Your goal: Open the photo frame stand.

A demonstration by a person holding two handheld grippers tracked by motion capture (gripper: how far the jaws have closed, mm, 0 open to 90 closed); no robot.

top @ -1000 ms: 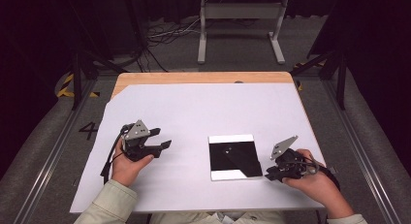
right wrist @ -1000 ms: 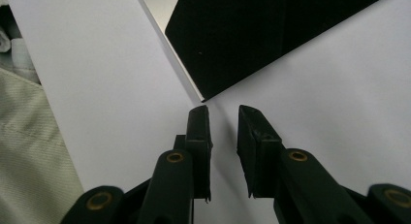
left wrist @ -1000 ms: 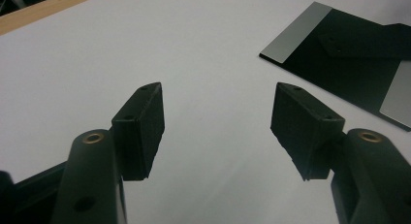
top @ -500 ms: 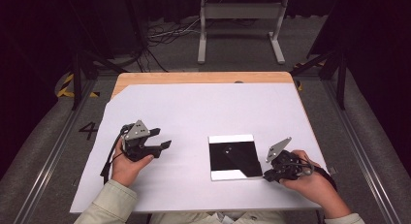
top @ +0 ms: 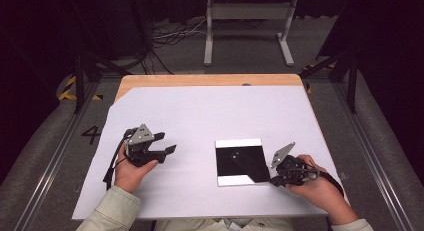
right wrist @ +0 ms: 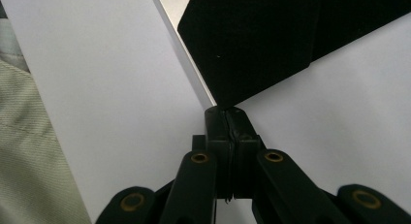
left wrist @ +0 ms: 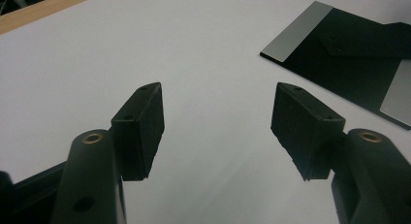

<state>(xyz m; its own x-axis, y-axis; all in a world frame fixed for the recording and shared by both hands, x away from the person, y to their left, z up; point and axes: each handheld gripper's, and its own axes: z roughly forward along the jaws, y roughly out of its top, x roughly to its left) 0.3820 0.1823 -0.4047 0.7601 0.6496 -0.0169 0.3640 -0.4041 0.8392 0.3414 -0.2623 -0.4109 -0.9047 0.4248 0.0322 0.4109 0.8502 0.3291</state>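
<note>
Closing just now, right gripper (right wrist: 228, 118) pinches the black sheet's (top: 240, 161) corner; left gripper (left wrist: 218, 122) gapes.

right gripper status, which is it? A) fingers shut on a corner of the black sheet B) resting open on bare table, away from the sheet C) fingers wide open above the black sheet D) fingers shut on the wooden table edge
A: in the right gripper view the right gripper has its fingers pressed together on the near corner of the black sheet, after just closing there.
</note>
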